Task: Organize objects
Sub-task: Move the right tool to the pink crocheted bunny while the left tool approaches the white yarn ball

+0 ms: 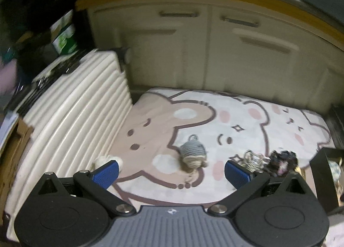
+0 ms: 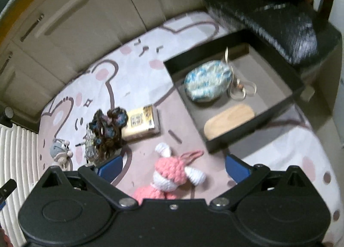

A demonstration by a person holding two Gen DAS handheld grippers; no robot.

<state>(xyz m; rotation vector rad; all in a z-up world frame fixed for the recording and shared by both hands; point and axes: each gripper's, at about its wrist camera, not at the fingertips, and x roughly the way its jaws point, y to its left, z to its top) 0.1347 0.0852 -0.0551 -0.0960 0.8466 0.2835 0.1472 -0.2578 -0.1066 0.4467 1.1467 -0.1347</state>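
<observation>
A grey and beige knitted toy (image 1: 193,154) lies on the bear-print rug (image 1: 247,122), just beyond my open left gripper (image 1: 172,172). Right of it lie a silvery trinket (image 1: 253,161) and a dark crocheted bundle (image 1: 281,162). My right gripper (image 2: 174,168) is open above a pink and white crocheted bunny (image 2: 172,177) that lies between its fingers. Further off are the dark bundle (image 2: 108,126), the grey toy (image 2: 59,150) and a tan packet (image 2: 140,123). A black tray (image 2: 277,105) holds a blue-white knitted pouch (image 2: 207,82), a wooden oval piece (image 2: 229,121) and a cord with a ring (image 2: 240,90).
A white ribbed suitcase (image 1: 71,124) lies left of the rug. Cream cabinet doors (image 1: 193,49) stand behind it. A black sparkly cushion (image 2: 279,19) sits beyond the tray. A small white fluffy thing (image 1: 101,161) rests by my left gripper's left finger.
</observation>
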